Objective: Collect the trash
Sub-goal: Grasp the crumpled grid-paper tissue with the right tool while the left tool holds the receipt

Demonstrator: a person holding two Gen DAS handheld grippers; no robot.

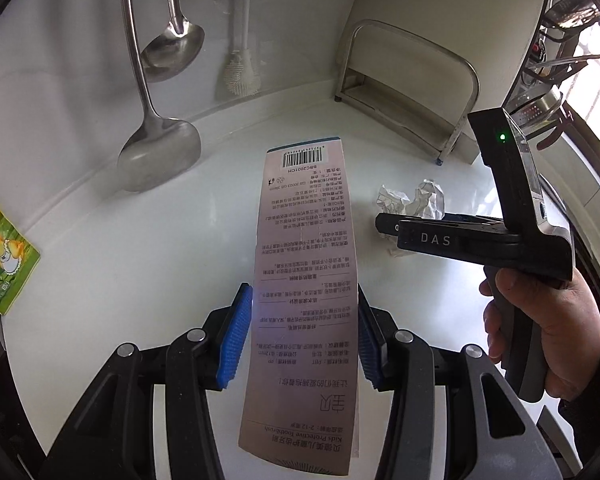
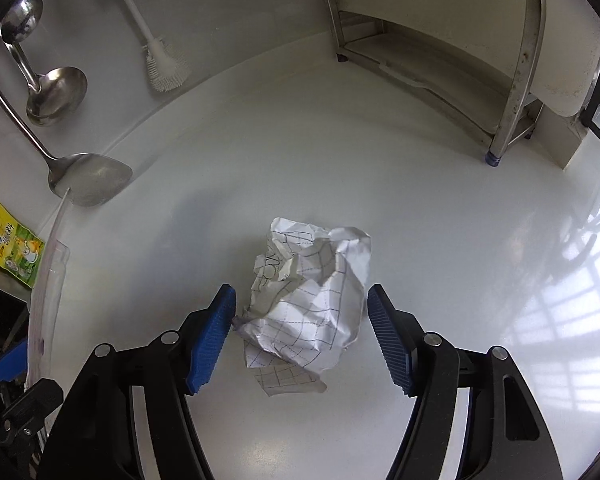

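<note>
My left gripper (image 1: 303, 296) is shut on a long pale toothbrush package card (image 1: 304, 220), its blue pads pressing both long edges while the card hangs over the white counter (image 1: 140, 264). In the right wrist view the same card (image 2: 50, 272) shows edge-on at the left. A crumpled ball of grid paper (image 2: 312, 292) lies on the counter between the fingers of my right gripper (image 2: 300, 294). That gripper is open; its left pad is at the paper's edge and its right pad stands just clear. From the left wrist view, the right gripper (image 1: 384, 226) reaches over the paper ball (image 1: 428, 196), with a hand (image 1: 540, 320) on its grip.
Steel ladles (image 2: 56, 96), a spatula-like spoon (image 2: 90, 178) and a blue-tipped white brush (image 2: 156, 56) hang against the back wall. A steel rack (image 2: 516, 92) stands at the back right. A yellow-green packet (image 2: 14, 248) lies at the counter's left edge.
</note>
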